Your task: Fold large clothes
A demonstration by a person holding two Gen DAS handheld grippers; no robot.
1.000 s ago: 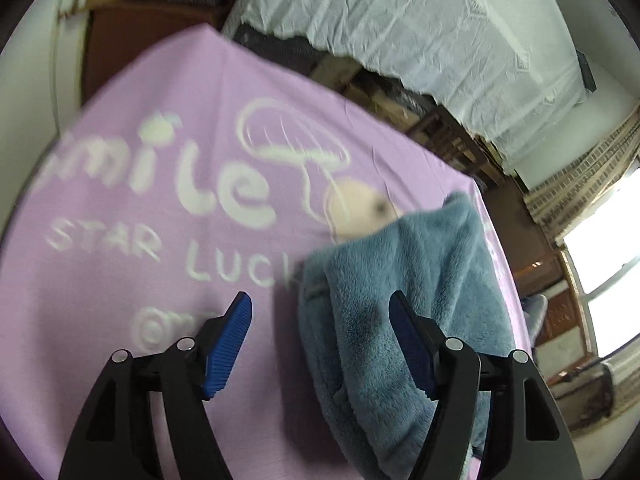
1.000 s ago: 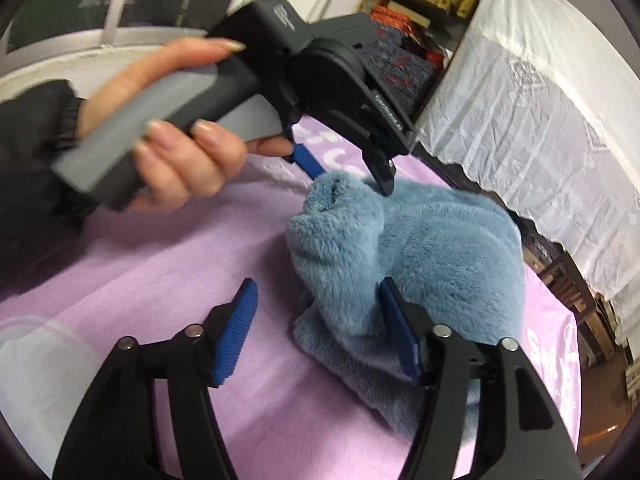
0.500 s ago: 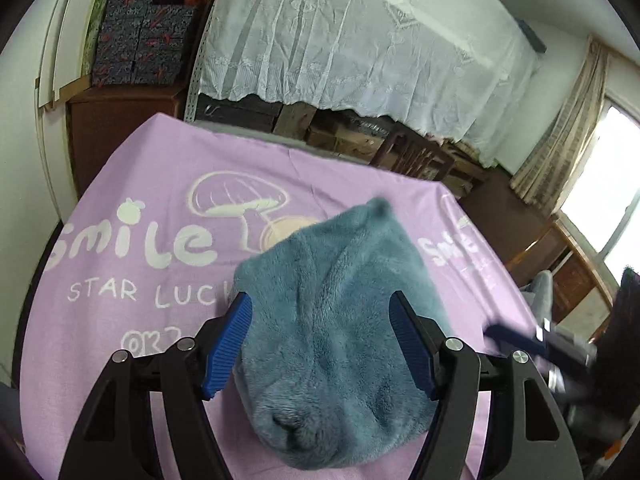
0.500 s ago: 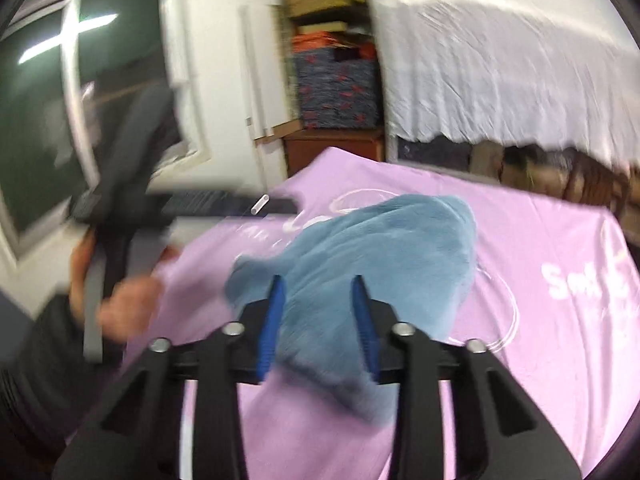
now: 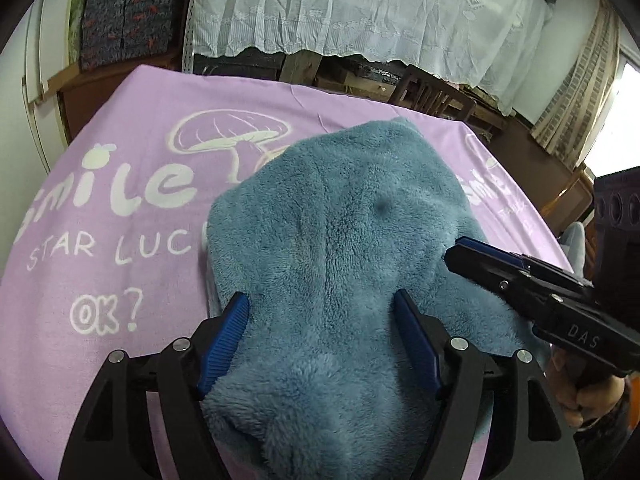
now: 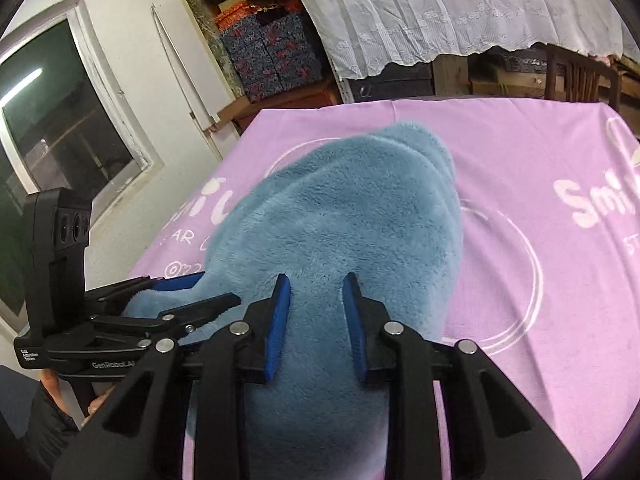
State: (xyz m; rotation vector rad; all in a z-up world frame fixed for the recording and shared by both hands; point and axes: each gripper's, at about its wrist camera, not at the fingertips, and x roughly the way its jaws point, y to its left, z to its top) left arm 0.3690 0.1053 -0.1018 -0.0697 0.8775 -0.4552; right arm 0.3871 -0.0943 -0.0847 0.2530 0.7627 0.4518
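Observation:
A folded blue fleece garment lies on the purple tablecloth; it also shows in the right wrist view. My left gripper is open, its blue pads wide apart astride the garment's near end. My right gripper has its jaws partly closed around a bulge of the fleece, pressing into the pile. The right gripper also shows in the left wrist view at the garment's right edge. The left gripper shows in the right wrist view at the garment's left edge.
The purple cloth carries white print of a mushroom and letters. Behind the table stand a white lace cover, patterned storage boxes, wooden chairs and a dark window at the left.
Both grippers swung round from the side to face along the table. My right gripper's jaws narrowed onto the fleece. The garment now lies lengthwise under both grippers.

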